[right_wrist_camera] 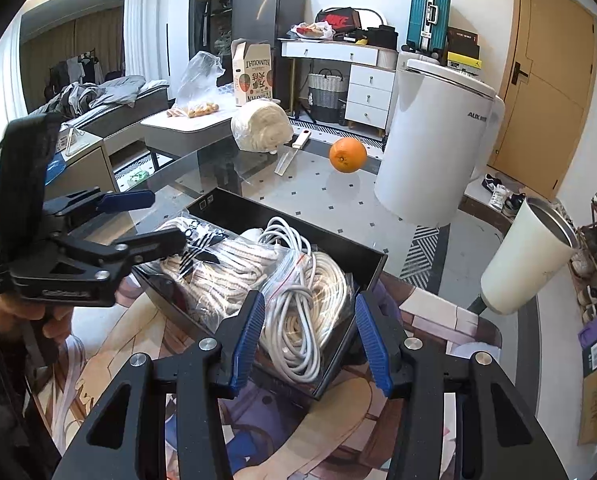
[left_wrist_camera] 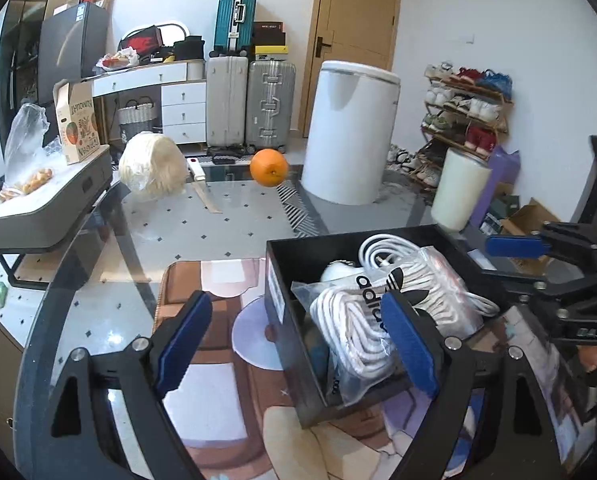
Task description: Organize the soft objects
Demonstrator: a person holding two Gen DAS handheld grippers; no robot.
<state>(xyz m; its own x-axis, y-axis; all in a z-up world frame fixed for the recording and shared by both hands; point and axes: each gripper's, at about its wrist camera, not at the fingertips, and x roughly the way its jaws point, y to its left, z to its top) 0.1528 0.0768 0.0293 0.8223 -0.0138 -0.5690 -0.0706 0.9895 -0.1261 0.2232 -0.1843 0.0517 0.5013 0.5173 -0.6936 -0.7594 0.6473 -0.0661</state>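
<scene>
A black box (left_wrist_camera: pixel 282 280) (right_wrist_camera: pixel 374 268) sits on a printed mat on the glass table. In it lie a clear bag of white rope with an adidas label (left_wrist_camera: pixel 362 320) (right_wrist_camera: pixel 214 268) and a bag of white cable (right_wrist_camera: pixel 306 312) (left_wrist_camera: pixel 382 252). My left gripper (left_wrist_camera: pixel 294 340) is open, its right finger over the rope bag and its left finger outside the box. It also shows in the right wrist view (right_wrist_camera: pixel 154 220). My right gripper (right_wrist_camera: pixel 310 344) is open and empty, its jaws astride the box's near corner above the cable. It also shows in the left wrist view (left_wrist_camera: pixel 518 264).
On the glass table stand an orange (left_wrist_camera: pixel 269 168) (right_wrist_camera: pixel 347 155), a bagged roll of pale yarn (left_wrist_camera: pixel 154 170) (right_wrist_camera: pixel 260 125), a white cup (left_wrist_camera: pixel 458 188) (right_wrist_camera: pixel 526 252) and a flat strip (left_wrist_camera: pixel 208 196). A white bin (left_wrist_camera: pixel 350 132) stands on the floor beyond.
</scene>
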